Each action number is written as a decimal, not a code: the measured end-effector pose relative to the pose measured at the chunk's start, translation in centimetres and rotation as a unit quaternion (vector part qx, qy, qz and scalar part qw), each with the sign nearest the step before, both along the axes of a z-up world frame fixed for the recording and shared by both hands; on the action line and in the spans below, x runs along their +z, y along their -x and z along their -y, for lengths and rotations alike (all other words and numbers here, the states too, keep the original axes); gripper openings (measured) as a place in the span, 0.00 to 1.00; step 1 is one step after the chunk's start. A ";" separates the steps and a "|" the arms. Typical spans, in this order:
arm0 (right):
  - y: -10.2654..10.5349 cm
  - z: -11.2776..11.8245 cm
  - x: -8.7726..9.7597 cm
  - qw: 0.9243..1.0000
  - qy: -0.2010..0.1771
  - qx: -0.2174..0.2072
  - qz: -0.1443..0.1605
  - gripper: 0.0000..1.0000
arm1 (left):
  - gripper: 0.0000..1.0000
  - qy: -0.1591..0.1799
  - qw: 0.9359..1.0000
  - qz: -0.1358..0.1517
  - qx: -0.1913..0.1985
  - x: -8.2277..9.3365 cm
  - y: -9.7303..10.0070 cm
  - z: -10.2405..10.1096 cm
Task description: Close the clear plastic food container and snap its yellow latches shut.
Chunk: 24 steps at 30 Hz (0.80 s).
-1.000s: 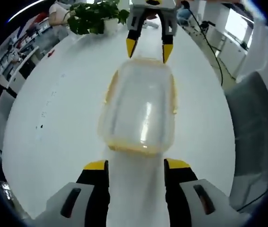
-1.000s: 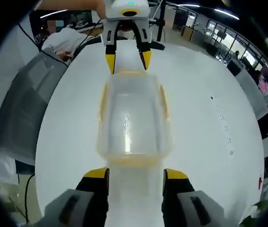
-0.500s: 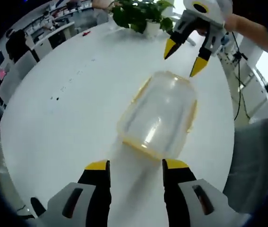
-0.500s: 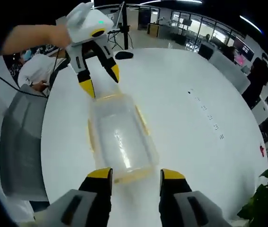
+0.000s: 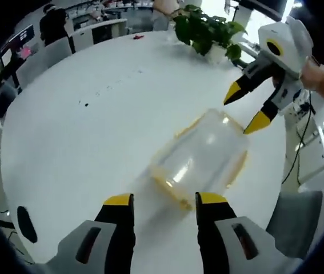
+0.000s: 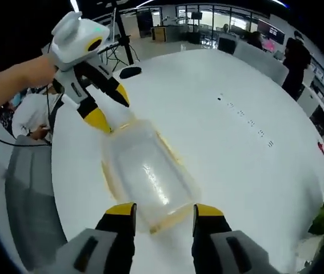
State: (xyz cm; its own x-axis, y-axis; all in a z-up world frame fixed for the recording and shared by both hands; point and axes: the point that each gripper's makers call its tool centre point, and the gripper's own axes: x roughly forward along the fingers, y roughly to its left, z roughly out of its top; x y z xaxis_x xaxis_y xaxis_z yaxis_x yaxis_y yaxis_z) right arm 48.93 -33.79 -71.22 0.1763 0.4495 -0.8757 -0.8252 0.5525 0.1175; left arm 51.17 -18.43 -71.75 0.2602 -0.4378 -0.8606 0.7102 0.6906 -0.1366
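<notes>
Container (image 5: 199, 162) now skewed, between both spread claws (image 5: 160, 201), on table (image 5: 76, 131)

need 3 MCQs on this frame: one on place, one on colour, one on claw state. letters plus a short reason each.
1. Where is the container relative to the two claws?
A. between them on the table
B. lifted in the left claw
C. on a chair

2. What colour is the trim on the container?
A. red
B. yellow
C. blue

3. How do the right claw's jaws stand?
A. shut on the container
B. shut on nothing
C. open

Answers:
1 A: it lies on the white table with a claw at each end.
2 B: yellow edging runs around the clear box.
3 C: the yellow tips stand apart, gripping nothing.
</notes>
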 end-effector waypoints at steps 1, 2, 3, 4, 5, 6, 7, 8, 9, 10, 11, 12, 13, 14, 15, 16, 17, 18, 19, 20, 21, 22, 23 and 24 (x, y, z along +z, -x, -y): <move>0.0 0.0 0.0 1.000 -0.001 -0.009 -0.002 0.38 | 0.39 -0.003 1.000 0.003 0.005 0.0 -0.1 0.0; 0.0 0.0 0.0 1.000 -0.002 -0.011 -0.004 0.37 | 0.39 -0.003 1.000 0.002 0.009 0.0 -0.1 0.0; 0.0 0.0 -0.1 1.000 -0.003 -0.017 -0.007 0.37 | 0.39 0.003 1.000 -0.002 0.018 0.0 -0.1 0.2; 0.0 0.1 -0.1 1.000 -0.002 -0.029 -0.011 0.37 | 0.39 0.005 1.000 -0.003 0.021 0.1 -0.1 0.3; 0.0 0.1 -0.1 0.999 -0.003 -0.034 -0.012 0.36 | 0.39 0.006 1.000 -0.003 0.020 0.1 -0.1 0.4; -0.1 0.2 -0.1 0.999 -0.006 -0.042 -0.015 0.36 | 0.39 0.011 1.000 -0.006 0.026 0.1 0.0 0.5; -0.1 0.3 -0.3 0.998 -0.003 -0.055 -0.021 0.35 | 0.39 0.012 0.999 -0.008 0.035 0.1 0.0 0.6; -0.2 0.5 -0.4 0.998 -0.001 -0.061 -0.021 0.36 | 0.39 0.012 0.999 -0.008 0.035 0.1 0.0 0.7; -0.2 0.6 -0.5 0.997 -0.001 -0.069 -0.023 0.36 | 0.39 0.014 0.999 -0.010 0.038 0.1 0.1 0.8; -0.1 0.7 -0.6 0.996 -0.003 -0.086 -0.030 0.36 | 0.39 0.016 0.999 -0.014 0.047 0.0 0.1 0.8; 0.0 0.7 -0.7 0.995 -0.005 -0.091 -0.035 0.37 | 0.39 0.019 0.998 -0.014 0.052 0.0 0.1 0.9; 0.1 0.7 -0.8 0.994 -0.006 -0.099 -0.040 0.38 | 0.39 0.021 0.998 -0.018 0.061 0.0 0.1 0.9; 0.2 0.7 -0.9 0.994 -0.006 -0.105 -0.042 0.37 | 0.39 0.022 0.998 -0.019 0.062 0.0 0.1 1.0; 0.2 1.0 -1.1 0.992 -0.002 -0.115 -0.046 0.37 | 0.38 0.019 0.998 -0.020 0.063 -0.2 0.2 1.1; 0.3 1.0 -1.2 0.991 -0.001 -0.124 -0.052 0.36 | 0.38 0.018 0.997 -0.022 0.066 -0.3 0.3 1.1; 0.3 0.9 -1.3 0.989 -0.008 -0.136 -0.053 0.37 | 0.39 0.022 0.997 -0.025 0.074 -0.3 0.3 1.2; 0.2 0.8 -1.3 0.988 -0.013 -0.145 -0.055 0.37 | 0.38 0.024 0.996 -0.027 0.078 -0.3 0.3 1.2; 0.3 0.9 -1.3 0.987 -0.013 -0.151 -0.059 0.38 | 0.38 0.028 0.996 -0.032 0.084 -0.3 0.4 1.3; 0.3 1.0 -1.4 0.985 -0.011 -0.159 -0.061 0.37 | 0.39 0.033 0.994 -0.036 0.100 -0.4 0.3 1.4; 0.3 1.1 -1.4 0.985 -0.011 -0.162 -0.062 0.36 | 0.39 0.036 0.993 -0.037 0.110 -0.4 0.2 1.4; 0.3 0.9 -1.5 0.981 -0.024 -0.182 -0.068 0.36 | 0.40 0.042 0.991 -0.042 0.116 -0.4 0.2 1.5; 0.3 0.9 -1.5 0.979 -0.027 -0.188 -0.070 0.37 | 0.41 0.047 0.990 -0.047 0.123 -0.5 0.3 1.6; 0.1 0.9 -1.5 0.977 -0.034 -0.200 -0.071 0.38 | 0.40 0.050 0.989 -0.052 0.128 -0.5 0.4 1.6; 0.1 1.0 -1.5 0.975 -0.036 -0.207 -0.073 0.38 | 0.40 0.050 0.989 -0.054 0.131 -0.6 0.5 1.6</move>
